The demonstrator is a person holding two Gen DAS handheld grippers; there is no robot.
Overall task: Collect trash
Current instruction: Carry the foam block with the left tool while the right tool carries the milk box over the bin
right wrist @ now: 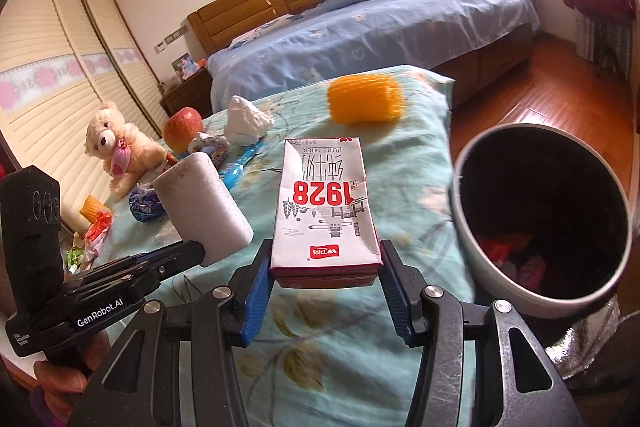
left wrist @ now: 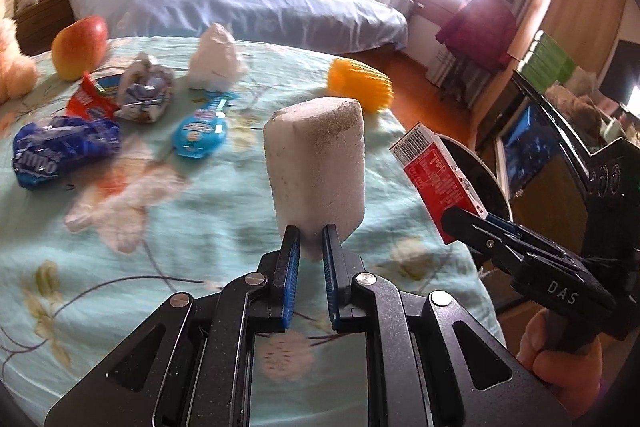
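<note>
My left gripper (left wrist: pixel 311 239) is shut on the lower end of a white foam block (left wrist: pixel 316 167), held upright above the teal floral quilt (left wrist: pixel 160 227). The same block (right wrist: pixel 204 203) shows at the left of the right wrist view. My right gripper (right wrist: pixel 325 263) is shut on a red and white milk carton (right wrist: pixel 326 203), gripped by its sides; the carton (left wrist: pixel 436 175) also appears at the right of the left wrist view. A round bin (right wrist: pixel 476 227) with a dark inside and some red scraps stands right of the carton, past the bed's edge.
On the quilt lie a blue wrapper (left wrist: pixel 60 151), a red wrapper (left wrist: pixel 90 101), a crumpled silver wrapper (left wrist: pixel 146 93), a blue packet (left wrist: pixel 202 129), white tissue (left wrist: pixel 216 57), an orange foam net (left wrist: pixel 360 83), an apple (left wrist: pixel 80 47) and a teddy bear (right wrist: pixel 116 147). A second bed (right wrist: pixel 380 27) lies behind.
</note>
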